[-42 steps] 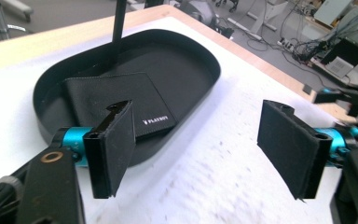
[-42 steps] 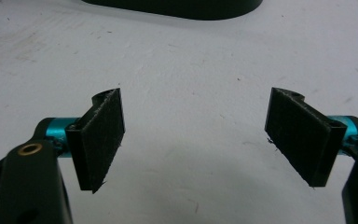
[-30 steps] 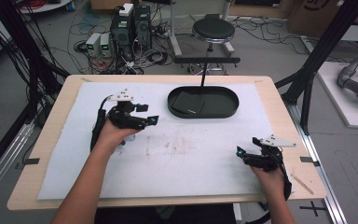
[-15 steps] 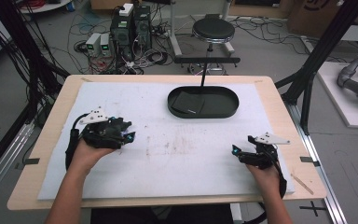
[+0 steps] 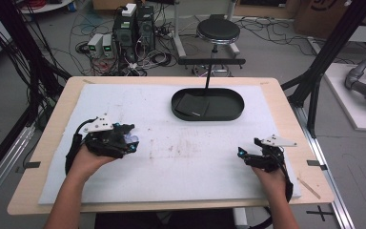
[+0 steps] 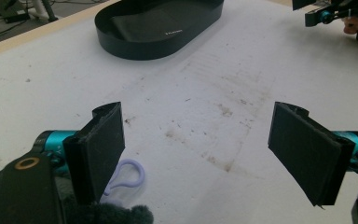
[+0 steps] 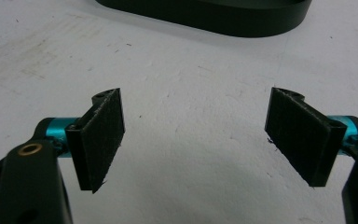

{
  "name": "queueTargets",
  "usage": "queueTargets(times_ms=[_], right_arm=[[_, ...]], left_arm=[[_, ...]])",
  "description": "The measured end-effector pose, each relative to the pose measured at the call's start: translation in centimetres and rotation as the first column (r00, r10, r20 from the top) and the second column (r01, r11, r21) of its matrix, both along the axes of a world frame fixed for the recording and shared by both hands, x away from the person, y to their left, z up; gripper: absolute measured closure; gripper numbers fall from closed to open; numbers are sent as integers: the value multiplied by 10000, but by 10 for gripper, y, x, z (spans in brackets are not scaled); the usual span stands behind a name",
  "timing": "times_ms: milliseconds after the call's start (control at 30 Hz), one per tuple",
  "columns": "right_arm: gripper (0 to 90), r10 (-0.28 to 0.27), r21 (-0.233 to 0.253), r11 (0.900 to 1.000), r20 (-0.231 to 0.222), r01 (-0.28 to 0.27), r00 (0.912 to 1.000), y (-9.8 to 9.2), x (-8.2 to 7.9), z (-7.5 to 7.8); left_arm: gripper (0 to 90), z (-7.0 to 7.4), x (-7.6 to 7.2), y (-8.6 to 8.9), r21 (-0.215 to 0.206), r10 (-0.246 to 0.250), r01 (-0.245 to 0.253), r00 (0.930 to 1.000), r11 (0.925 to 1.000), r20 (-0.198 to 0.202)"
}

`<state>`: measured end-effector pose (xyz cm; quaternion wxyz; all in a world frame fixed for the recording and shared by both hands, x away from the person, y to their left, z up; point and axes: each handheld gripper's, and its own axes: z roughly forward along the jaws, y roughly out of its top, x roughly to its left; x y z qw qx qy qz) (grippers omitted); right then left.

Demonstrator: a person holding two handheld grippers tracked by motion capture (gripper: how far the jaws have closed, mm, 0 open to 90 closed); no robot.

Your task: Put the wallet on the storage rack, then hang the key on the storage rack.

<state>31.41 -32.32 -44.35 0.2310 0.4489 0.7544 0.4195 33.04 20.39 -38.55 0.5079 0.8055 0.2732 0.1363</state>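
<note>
A: Table noted. Black oval tray (image 5: pixel 208 114) sat at the far middle of the white mat (image 5: pixel 171 176); took it as the landmark. What lay in it?

B: A flat dark pouch (image 5: pixel 193 103) inside the tray, toward its left half. In the left gripper view the same pouch (image 6: pixel 145 27) showed a small pale mark near one edge.

A: Left gripper?

B: Left gripper (image 5: pixel 132 141) was well to the near left of the tray, low over the mat, held in the person's left hand (image 5: pixel 86 160). Its own camera showed the jaws spread wide, nothing between them.

A: The small object by it?

B: A pale lilac clip-like loop (image 6: pixel 127 173) lay on the mat just beside the left jaw, outside the gap and partly hidden by it. In the high view it was a faint lilac spot (image 5: pixel 134 140) at the gripper's tip, well on the near left of the tray. Could not tell whether the jaw touched it.

A: Right gripper?

B: Right gripper (image 5: pixel 242 153) was well to the near right of the tray, in the right hand (image 5: pixel 271 174), jaws likewise parted and empty over bare, stained mat. Tray wall (image 7: pixel 242 21) ran across the top of its view.
</note>
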Motion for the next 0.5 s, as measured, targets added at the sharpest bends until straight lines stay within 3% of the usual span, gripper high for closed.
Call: queueTargets(times_ms=[233, 300, 500], right_arm=[[202, 74, -1, 10000, -103, -74, 9999, 0, 1, -1], [202, 91, -11, 10000, -100, -91, 9999, -1, -1, -2], [202, -112, 150, 9998, -71, 113, 9999, -7, -5, -1]], left_arm=[[185, 3, 2, 1, 118, -81, 80, 9999, 9999, 123], [185, 3, 3, 0, -34, 3, -3, 9998, 10000, 191], [185, -3, 11, -2, 229, -63, 64, 10000, 9997, -45]])
